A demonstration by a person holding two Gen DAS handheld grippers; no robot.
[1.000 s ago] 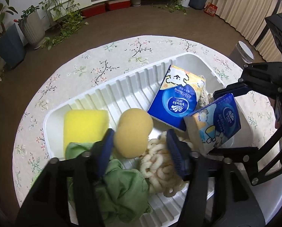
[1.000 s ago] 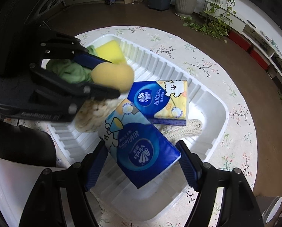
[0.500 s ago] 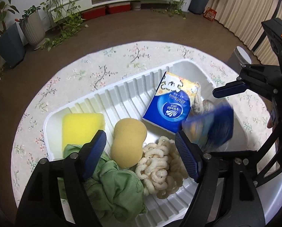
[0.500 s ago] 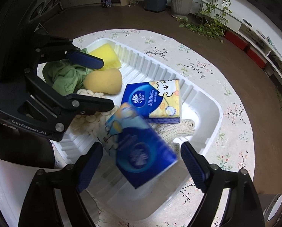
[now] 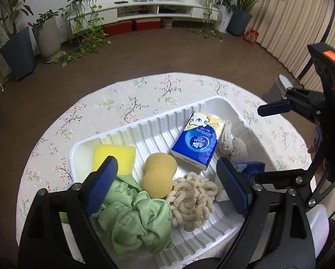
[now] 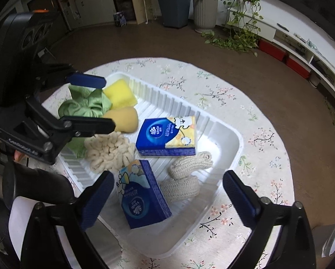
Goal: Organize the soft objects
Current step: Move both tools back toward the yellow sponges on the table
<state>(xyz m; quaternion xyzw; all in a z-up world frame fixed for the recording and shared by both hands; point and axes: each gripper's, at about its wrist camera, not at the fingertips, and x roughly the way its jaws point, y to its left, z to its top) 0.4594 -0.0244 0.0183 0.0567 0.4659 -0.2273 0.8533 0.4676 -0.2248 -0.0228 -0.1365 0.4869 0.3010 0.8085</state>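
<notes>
- Both grippers, left [image 5: 167, 183] and right [image 6: 167, 198], are held above a ribbed white plastic tray [image 6: 232, 154] on a floral tabletop [image 6: 263, 139], jaws opening, nothing gripped.
- Sponges, cloth and tissue packs [image 6: 142, 195] are seen lying inside the tray; its middle is left bare.

I'm seeing the round table in its floral-print cloth [image 5: 131, 103] carrying the white ribbed plastic tray [image 5: 232, 109], sitting squarely on it.

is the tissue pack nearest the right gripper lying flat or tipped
Tipped: the tissue pack leans on one edge inside the white tray.
</notes>
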